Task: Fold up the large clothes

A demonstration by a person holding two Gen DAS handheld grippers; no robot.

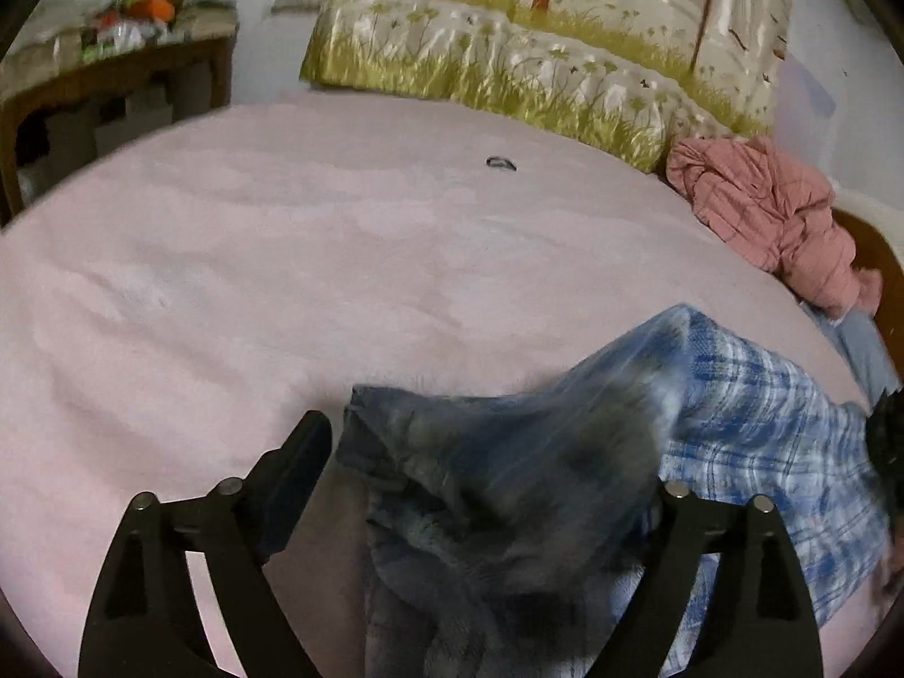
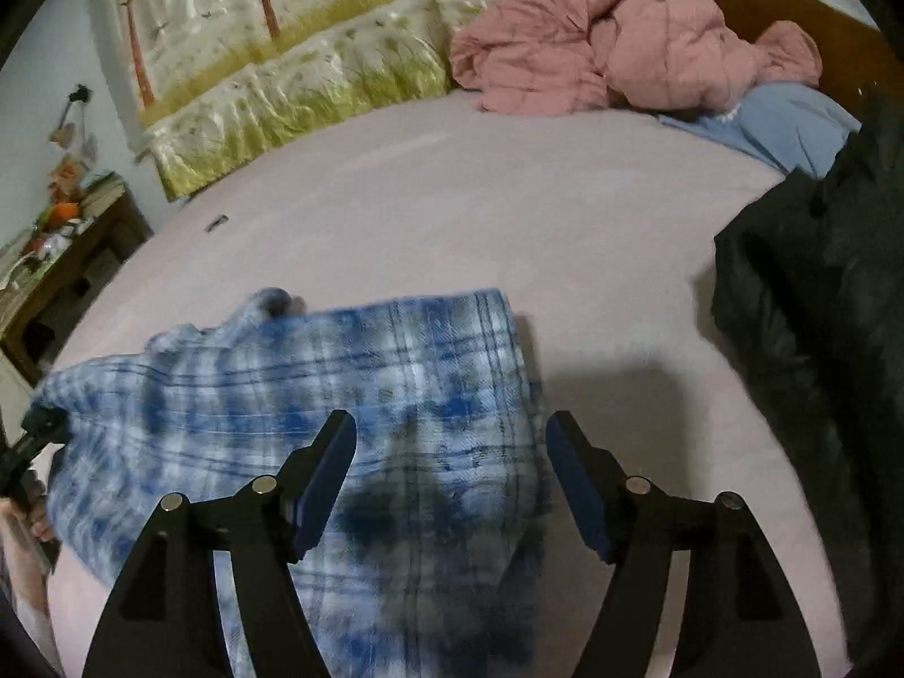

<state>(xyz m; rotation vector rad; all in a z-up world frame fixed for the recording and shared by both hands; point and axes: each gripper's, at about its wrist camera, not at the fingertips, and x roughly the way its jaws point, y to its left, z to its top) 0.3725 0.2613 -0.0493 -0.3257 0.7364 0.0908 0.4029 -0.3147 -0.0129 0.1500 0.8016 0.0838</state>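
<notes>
A: Shirt (image 2: 316, 412) first: where does it lie?
B: The blue plaid shirt sits bunched on the pink bed (image 2: 452, 214), toward the near edge. In the left wrist view part of it is raised and draped between the left gripper (image 1: 491, 463) arms, blurred, showing its darker fuzzy lining.
A: So the left gripper grasps it?
B: I cannot tell. One finger (image 1: 299, 452) shows bare beside the cloth; the other is hidden under the fabric.
A: And the right gripper (image 2: 452, 452)?
B: Its fingers (image 2: 327, 469) stand spread wide apart over the plaid cloth, gripping nothing. The blue pads are clear of the fabric.
A: What else is on the bed?
B: A crumpled pink jacket (image 2: 621, 51) at the far side, touching a light blue garment (image 2: 791, 118). A dark garment (image 2: 819, 311) lies at the right edge. A folded quilt (image 2: 294, 90) printed with grass and trees lines the wall, and a small dark loop (image 1: 501, 163) lies alone on the sheet. A cluttered wooden tabletop (image 1: 118, 56) stands beside the bed.
</notes>
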